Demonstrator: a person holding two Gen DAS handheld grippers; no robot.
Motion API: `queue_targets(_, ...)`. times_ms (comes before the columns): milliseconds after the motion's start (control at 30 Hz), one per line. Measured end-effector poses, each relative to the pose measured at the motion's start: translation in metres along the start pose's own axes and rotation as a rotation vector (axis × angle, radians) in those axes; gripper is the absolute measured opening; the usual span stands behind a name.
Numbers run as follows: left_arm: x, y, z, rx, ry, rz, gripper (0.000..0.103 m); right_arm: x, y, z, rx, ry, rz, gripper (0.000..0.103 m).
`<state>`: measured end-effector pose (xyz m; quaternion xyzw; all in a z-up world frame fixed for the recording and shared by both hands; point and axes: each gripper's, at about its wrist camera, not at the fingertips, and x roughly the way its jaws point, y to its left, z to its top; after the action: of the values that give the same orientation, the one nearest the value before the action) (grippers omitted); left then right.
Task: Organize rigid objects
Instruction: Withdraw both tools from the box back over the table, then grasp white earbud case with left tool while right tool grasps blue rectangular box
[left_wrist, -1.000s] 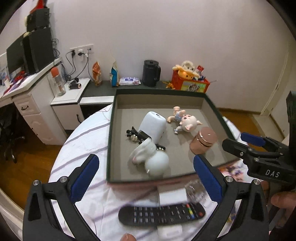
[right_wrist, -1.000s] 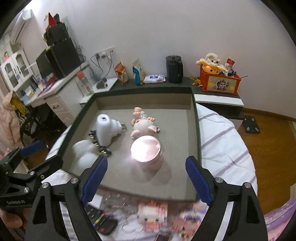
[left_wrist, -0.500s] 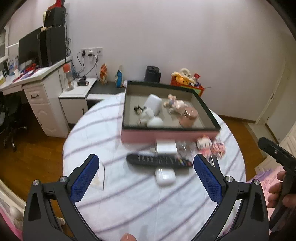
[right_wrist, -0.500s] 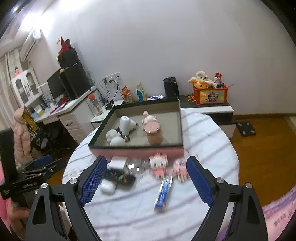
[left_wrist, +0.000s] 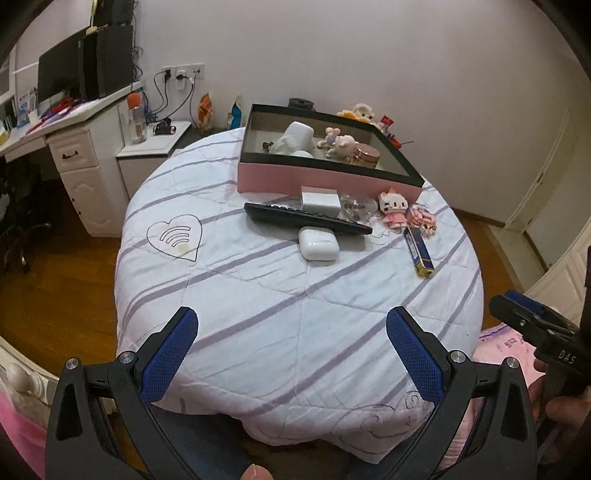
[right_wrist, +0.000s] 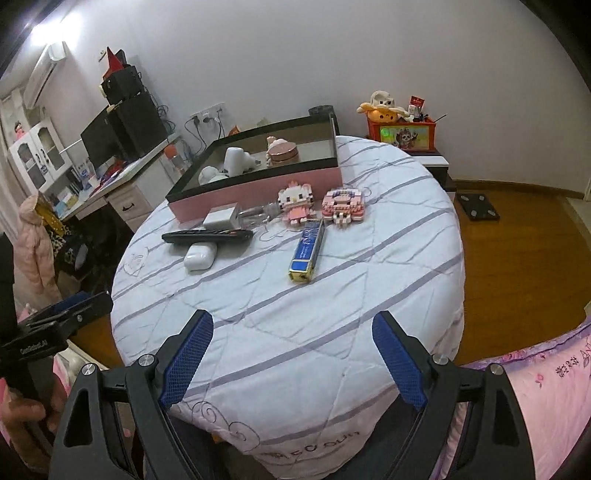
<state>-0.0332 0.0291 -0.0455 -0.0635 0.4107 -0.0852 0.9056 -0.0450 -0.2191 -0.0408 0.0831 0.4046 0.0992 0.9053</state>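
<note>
- Both claws, left claw (left_wrist: 291, 350) and right claw (right_wrist: 291, 358), hang released and empty at the bench (left_wrist: 258, 295) near edge, clear of everything
- Pink box (left_wrist: 317, 181) waits at the far side; remote (left_wrist: 306, 219) and earbud case (left_wrist: 318, 243) lie just before it, unsorted

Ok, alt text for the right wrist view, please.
The right gripper hangs open and empty over the near edge of a round table. Farther back lie a blue box, a remote, a white case, two block figures and a pink tray holding small items.
</note>
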Motion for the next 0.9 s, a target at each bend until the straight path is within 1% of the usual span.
queue_targets(133, -0.007, 0.000, 0.000, 0.001, -0.018, 0.004, 0.103, -0.003, 0.008, 0.001, -0.017, -0.007, 0.009, 0.089)
queue_targets(333, -0.004, 0.000, -0.002, 0.004, -0.010, -0.008, 0.103, 0.003, 0.017, 0.000, -0.030, 0.010, 0.004, 0.089)
queue_targets(633, 0.012, 0.002, 0.002, 0.001, 0.019, -0.013, 0.103, 0.020, 0.016, 0.002, -0.022, 0.047, -0.007, 0.090)
queue_targets(900, 0.030, 0.005, 0.015, 0.000, 0.030, -0.002, 0.103, 0.037, 0.011, 0.014, -0.021, 0.067, -0.025, 0.090)
